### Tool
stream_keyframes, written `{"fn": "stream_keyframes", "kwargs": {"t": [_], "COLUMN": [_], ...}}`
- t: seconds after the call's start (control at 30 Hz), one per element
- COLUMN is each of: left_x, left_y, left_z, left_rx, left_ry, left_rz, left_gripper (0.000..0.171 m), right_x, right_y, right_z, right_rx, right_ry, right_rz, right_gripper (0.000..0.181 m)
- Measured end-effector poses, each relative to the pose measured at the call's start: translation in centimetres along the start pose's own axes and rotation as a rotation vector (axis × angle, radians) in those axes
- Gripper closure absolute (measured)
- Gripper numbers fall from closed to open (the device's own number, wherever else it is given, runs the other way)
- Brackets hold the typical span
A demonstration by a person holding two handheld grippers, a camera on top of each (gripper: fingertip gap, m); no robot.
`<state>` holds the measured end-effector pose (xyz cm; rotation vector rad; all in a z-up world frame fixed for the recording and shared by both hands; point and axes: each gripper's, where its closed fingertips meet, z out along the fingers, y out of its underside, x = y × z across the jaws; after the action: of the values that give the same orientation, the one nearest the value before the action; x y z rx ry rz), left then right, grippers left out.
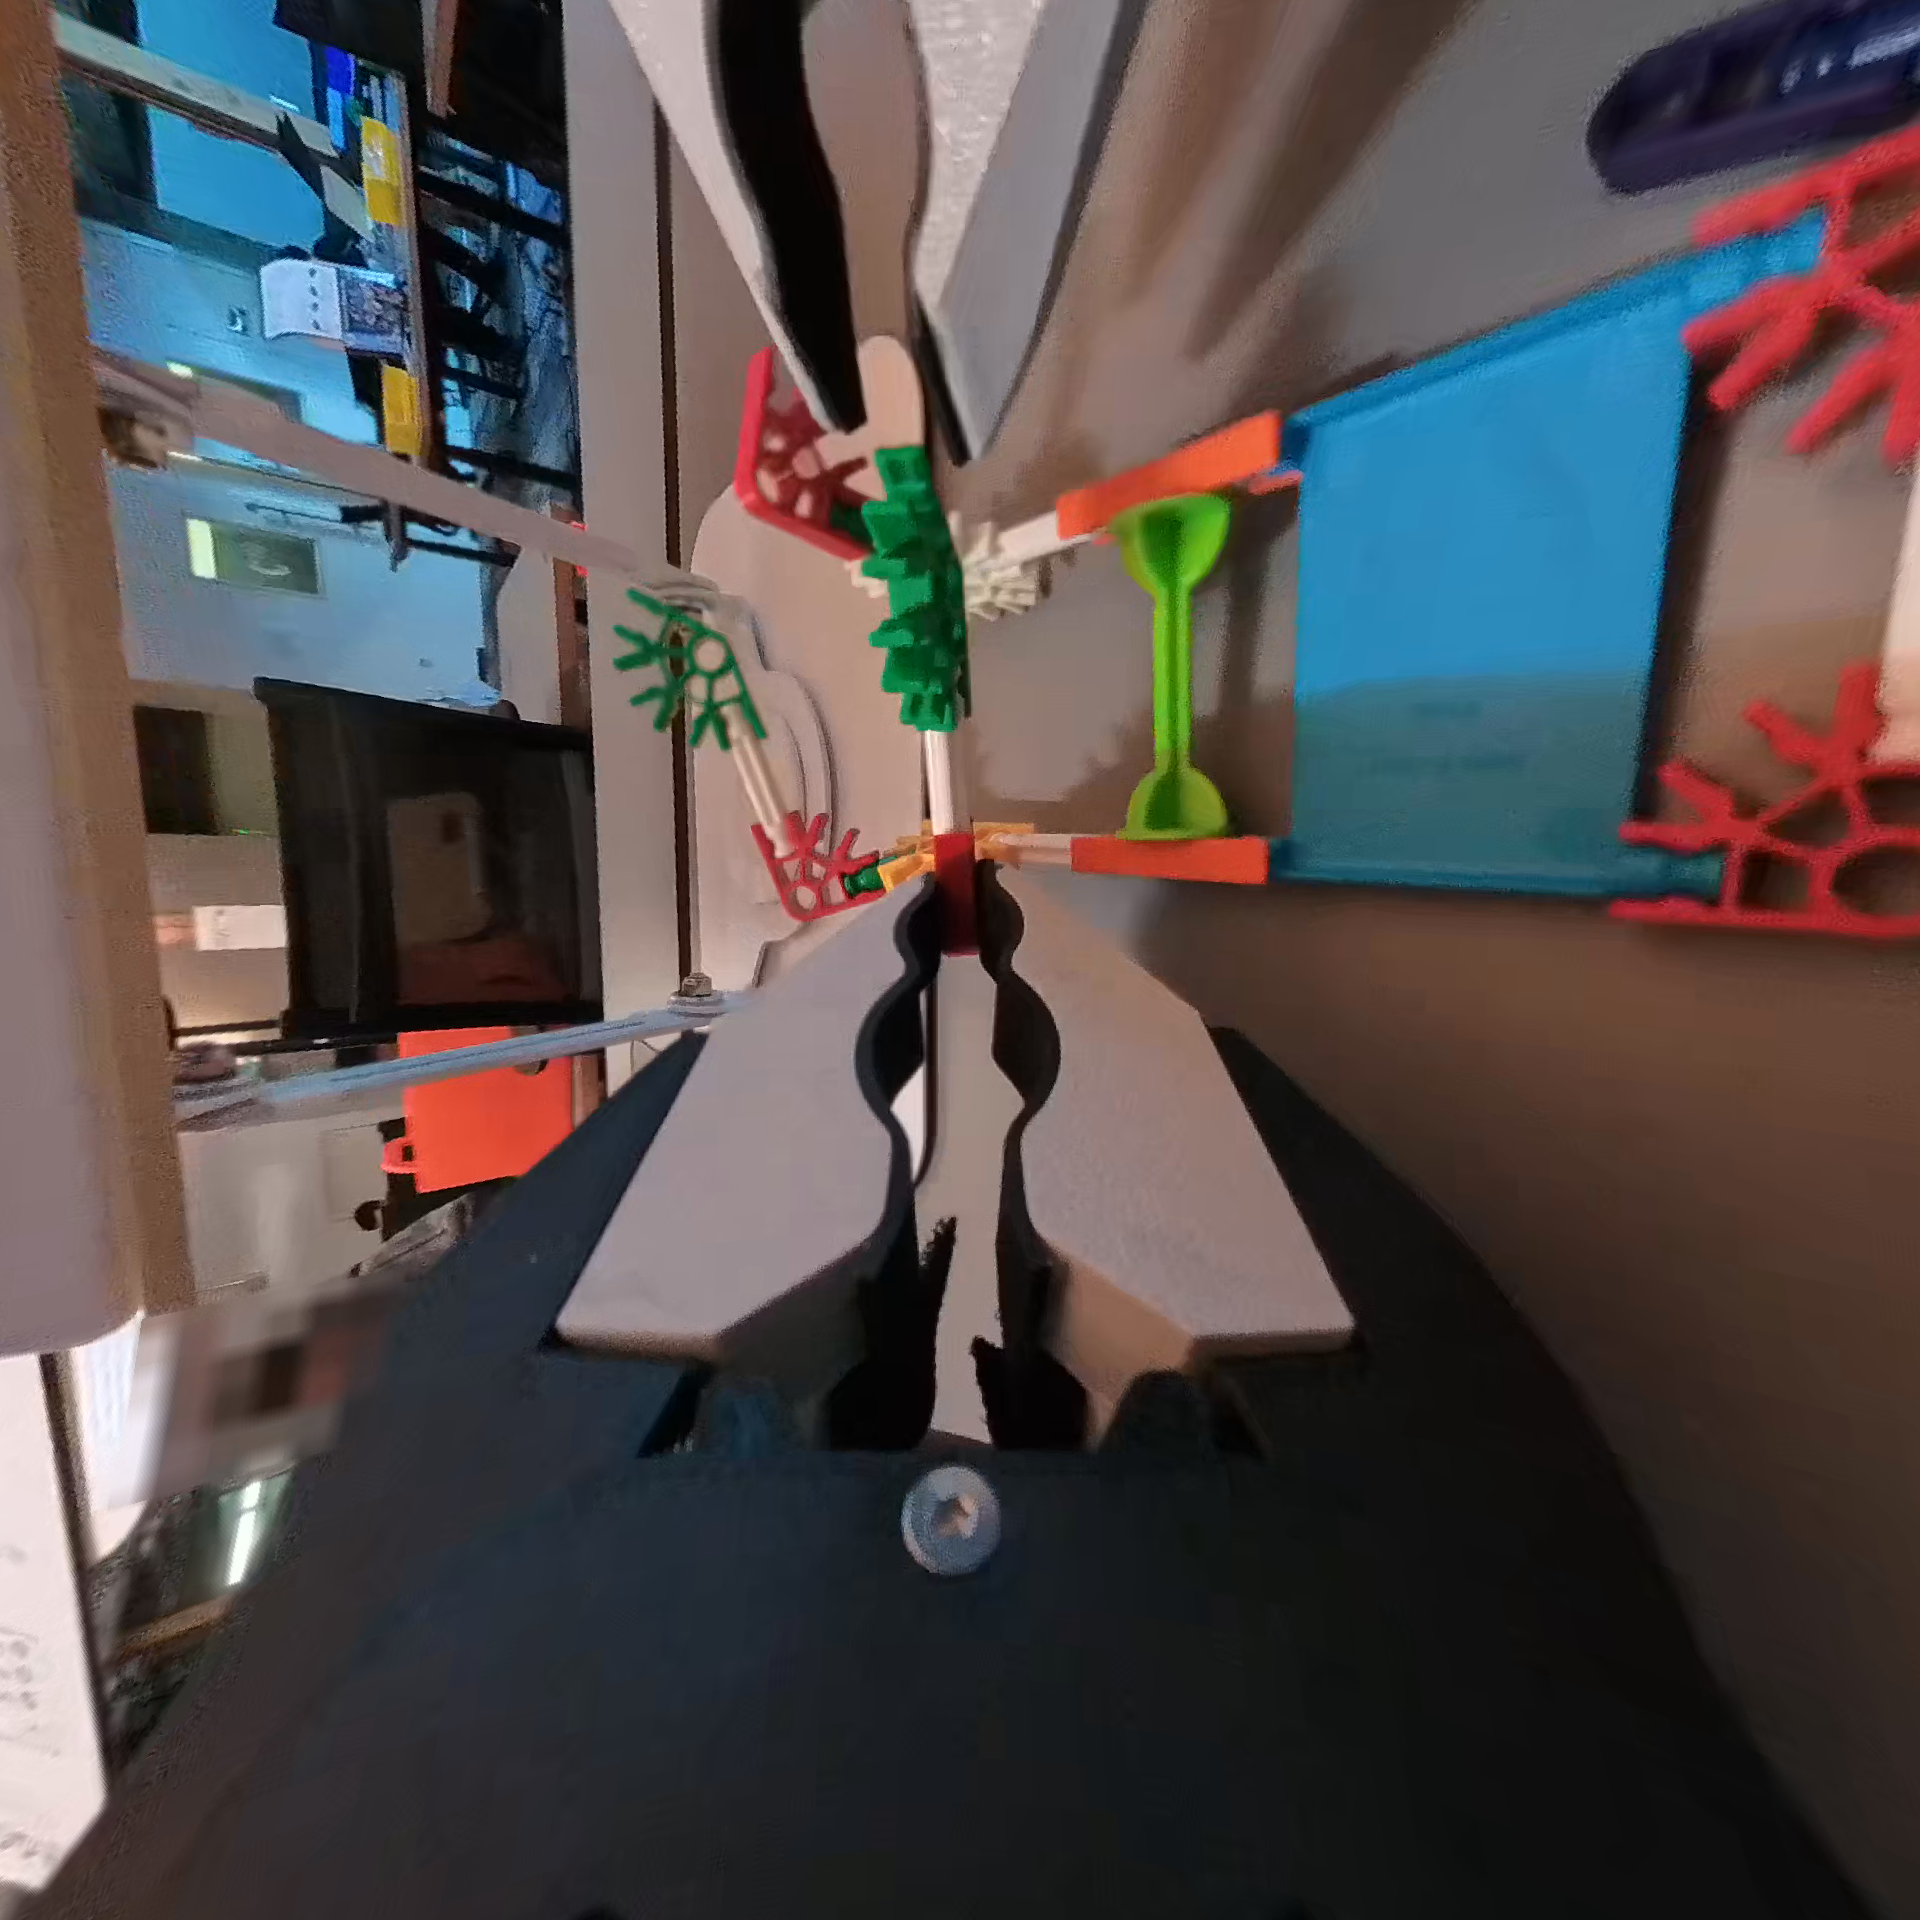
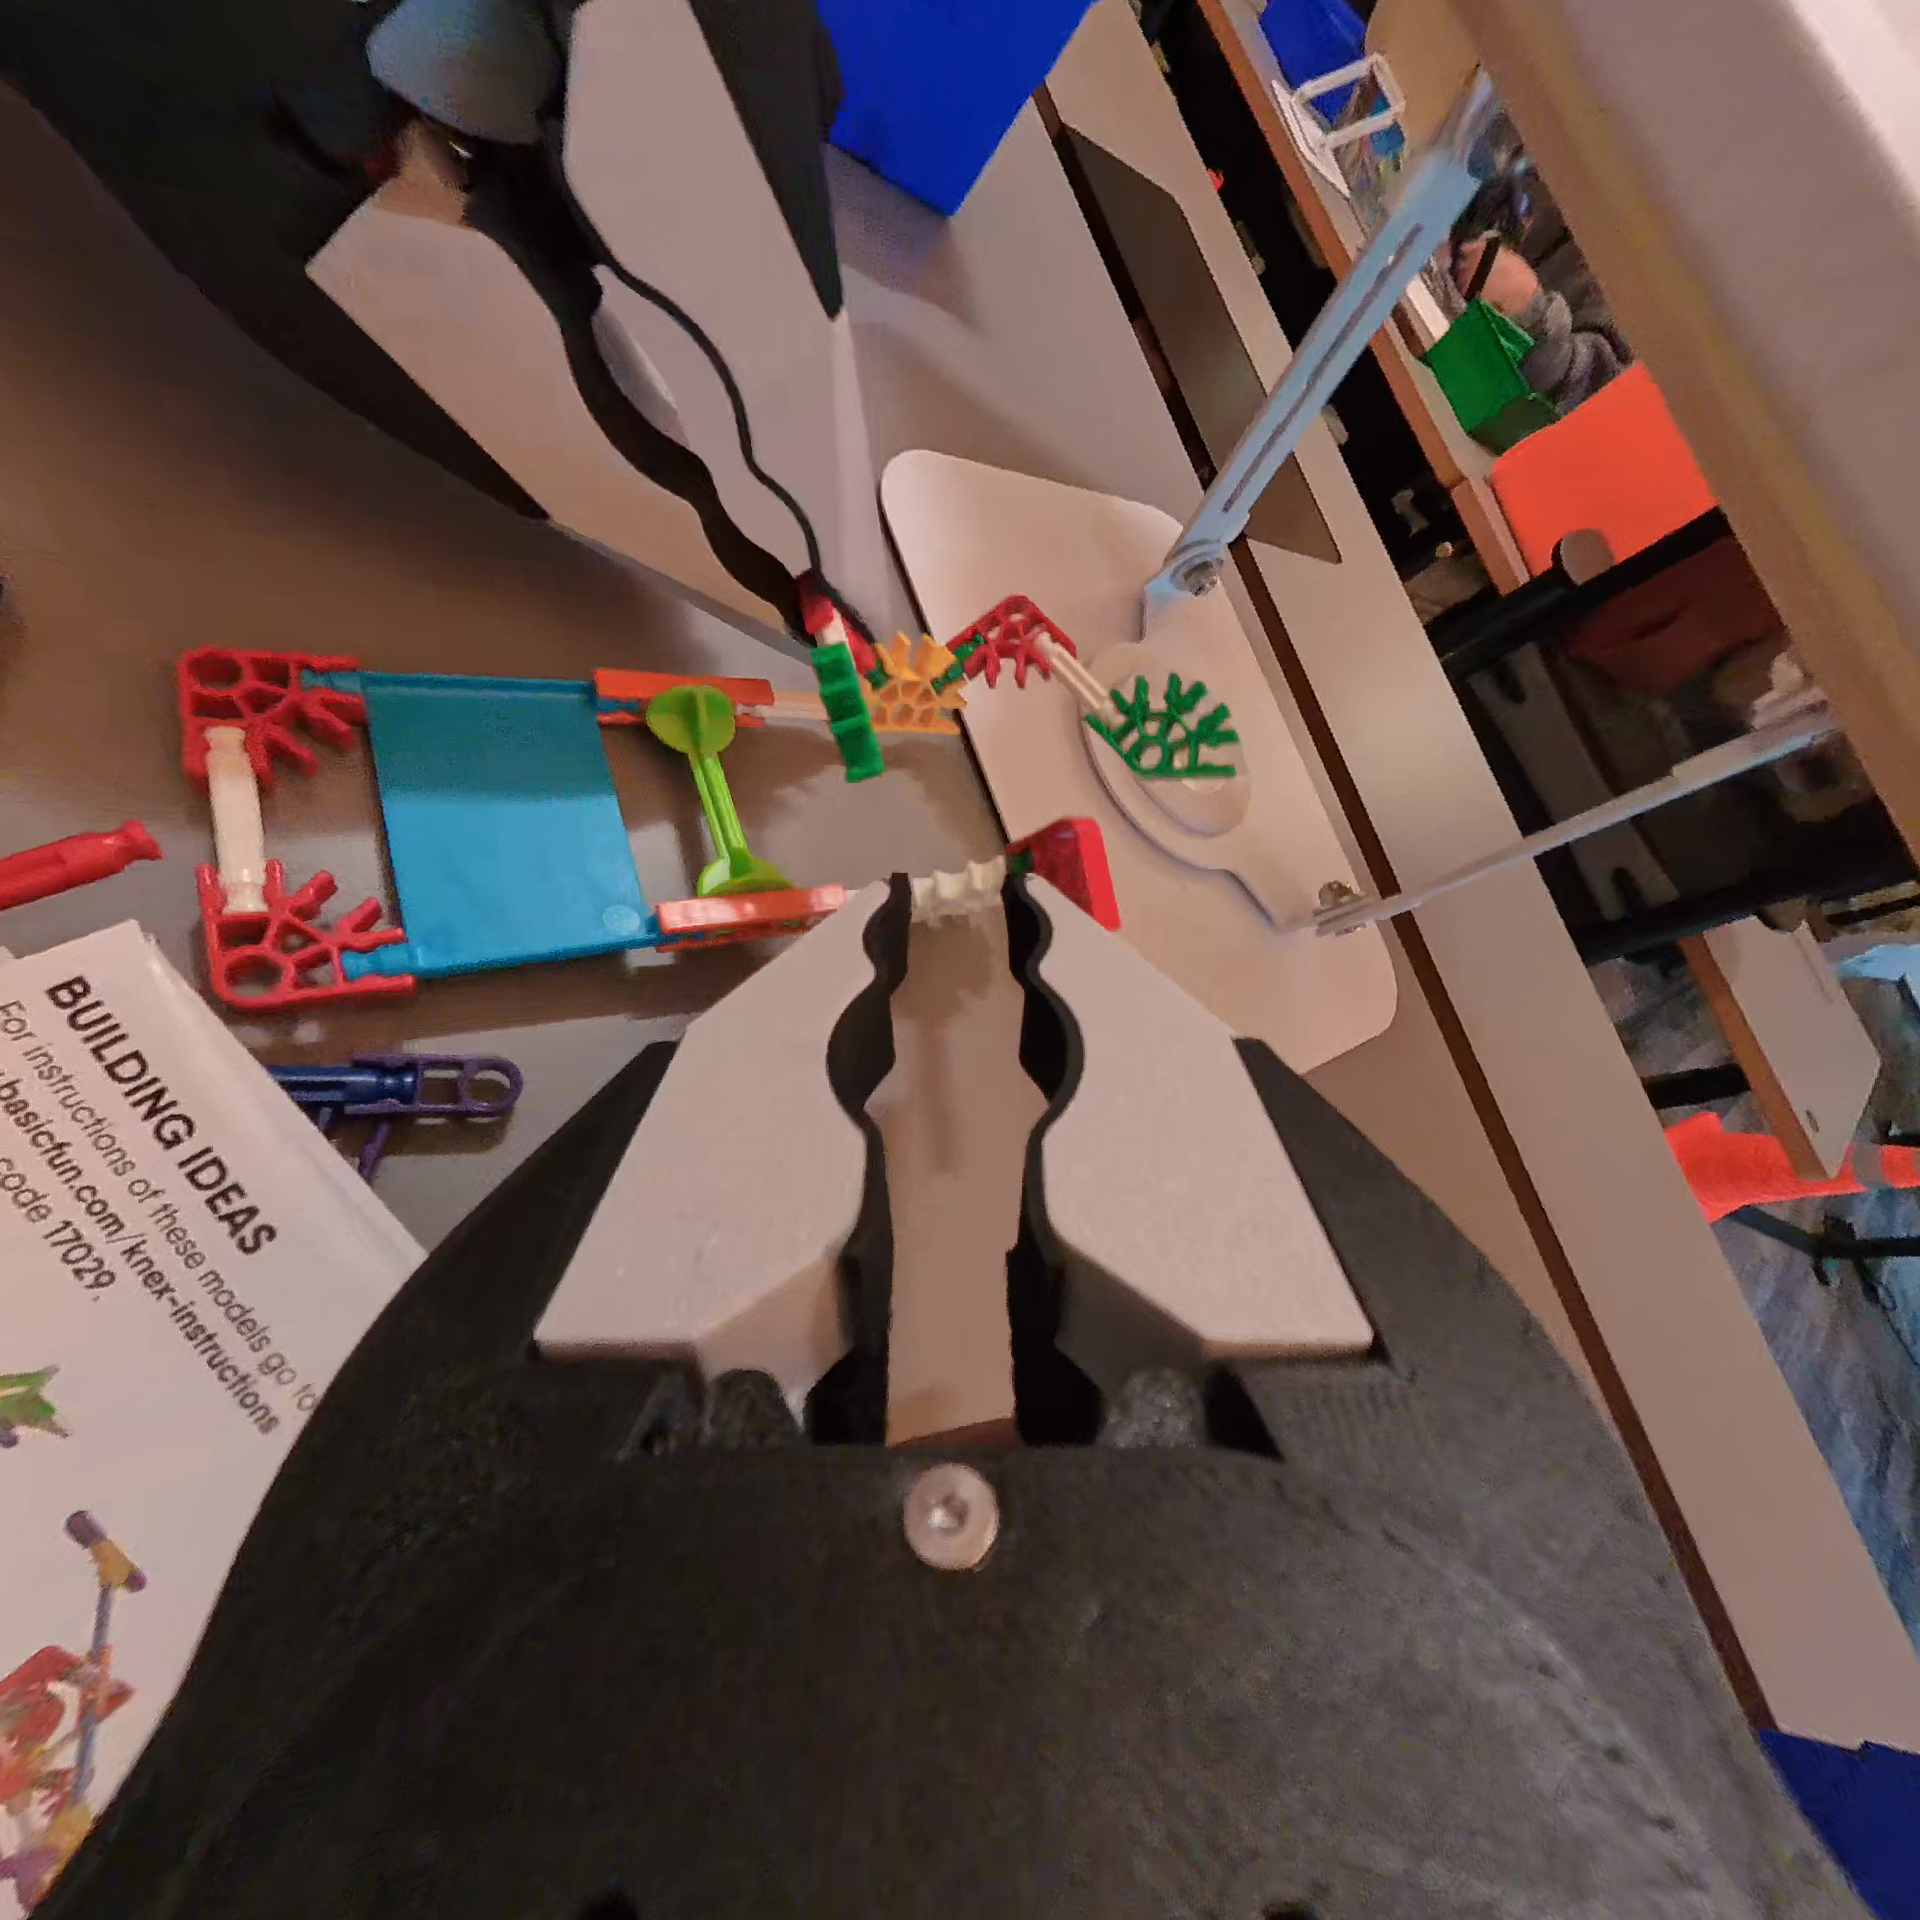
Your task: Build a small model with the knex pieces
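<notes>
Starting with the left wrist view: the left hand-held gripper [image 1: 954, 920] has its fingers closed on a small red joint [image 1: 954, 883] at one corner of a toy frame. A white rod [image 1: 938, 779] runs from that joint to a green connector [image 1: 920, 592]. The right hand-held gripper [image 1: 904, 426] reaches in from the far side. Already joined are a blue panel [image 1: 1475, 644], orange clips [image 1: 1169, 857], a lime spool rod [image 1: 1174, 665] and red corner connectors [image 1: 1787, 862]. The frame lies low against the table [image 1: 1455, 1143]. The view is blurred, so I cannot tell whether its gripped end is lifted. A purple part [image 1: 1745, 94] lies loose past the far corner.

In the right wrist view, the right hand-held gripper [image 2: 956, 896] is clamped on a white connector [image 2: 966, 883] at the frame's other near corner. A red wedge connector [image 2: 1070, 868] sits just beside it. The left gripper [image 2: 821, 623] pinches the opposite corner, next to a yellow connector [image 2: 914, 691]. From there a short chain runs to a second green connector [image 2: 1164, 727], which rests on a white plate [image 2: 1039, 540] at the table edge. A red rod [image 2: 73, 862], purple pieces [image 2: 416, 1086] and a booklet [image 2: 156, 1195] lie loose beside the frame.

Room looks tight. The two grippers face each other closely, metal bracket arms [image 2: 1309, 343] rise off the plate, and the table drops away just behind it. The open table lies on the panel side.
</notes>
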<state>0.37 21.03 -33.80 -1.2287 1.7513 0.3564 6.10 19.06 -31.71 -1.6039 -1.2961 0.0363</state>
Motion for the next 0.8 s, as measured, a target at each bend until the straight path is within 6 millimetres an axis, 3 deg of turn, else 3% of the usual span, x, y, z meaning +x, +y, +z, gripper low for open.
{"fn": "stream_keyframes", "kwargs": {"t": [0.27,0.33,0.4,0.5,0.6,0.8], "left_x": [-0.1,0.2,0.3,0.8,1.6,0.0], "left_y": [0.0,0.5,1.1,1.7,0.9,0.1], "left_z": [0.1,0.2,0.1,-0.2,-0.8,-1.0], "left_rx": [-0.05,-0.064,-0.072,-0.067,-0.007,0.119], "left_ry": [-0.033,-0.004,0.017,0.108,0.267,0.425], "left_rz": [0.058,0.016,-0.03,-0.21,-0.479,-0.922], "left_gripper": [0.167,0.15,0.147,0.142,0.14,0.139], "right_x": [-0.8,-0.9,-0.9,-1.0,-0.8,-1.3], "right_y": [0.9,1.0,1.1,1.1,0.8,0.7], "right_z": [0.5,0.6,0.6,0.7,0.7,1.0], "right_rx": [-0.036,-0.039,-0.038,-0.025,0.0,-0.001], "right_ry": [-0.038,-0.049,-0.057,-0.085,-0.11,-0.137], "right_rz": [0.003,0.018,0.04,0.1,0.177,0.196], "right_gripper": [0.167,0.167,0.169,0.168,0.167,0.168]}}
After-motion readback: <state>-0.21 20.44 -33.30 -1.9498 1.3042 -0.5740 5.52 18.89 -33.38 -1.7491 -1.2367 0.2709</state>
